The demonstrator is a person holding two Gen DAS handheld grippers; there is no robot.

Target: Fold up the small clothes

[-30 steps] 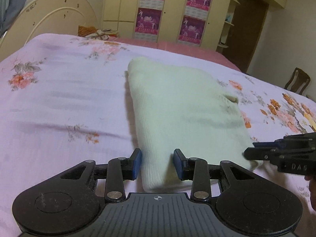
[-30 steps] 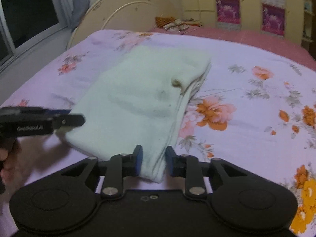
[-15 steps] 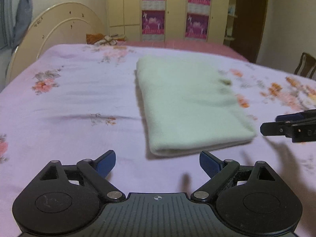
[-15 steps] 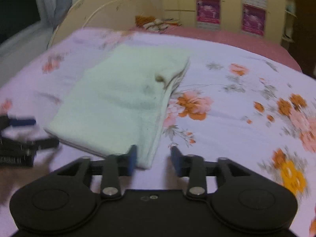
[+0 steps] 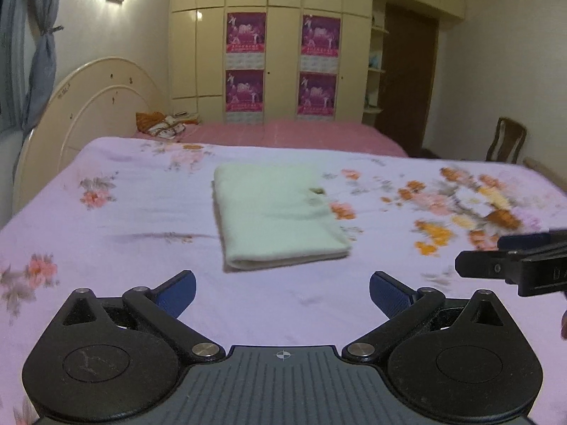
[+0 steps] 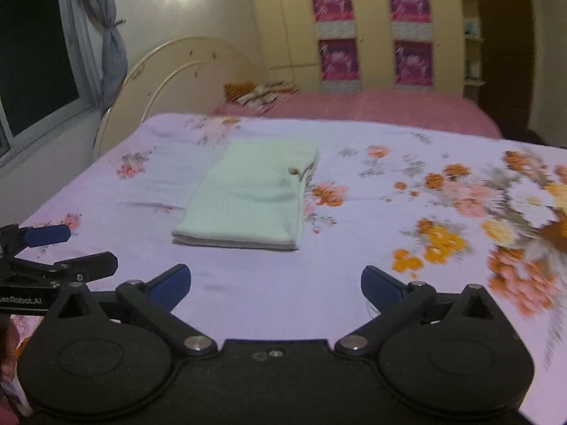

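A bedroom, with a floral lilac bedsheet (image 5: 124,219) carrying the work. The left gripper (image 5: 281,292) is opening, nothing between its blue pads. The folded pale-green garment (image 5: 276,219) lies mid-bed, nearer the headboard edge. The right gripper (image 6: 275,283) is opening too, empty. Best to draw both clear without snagging the near fold.

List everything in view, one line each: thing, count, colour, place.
folded garment: one, pale green, middle of the bed
floral sheet: one, lilac with orange flowers, over the bed
pink bedspread: one, behind the sheet
headboard: one, cream, left
posters: four, magenta, on the wardrobe
chair: one, brown, far right
curtain: one, grey, by the window
left gripper: jaws opening, nothing between
right gripper: jaws opening, nothing between
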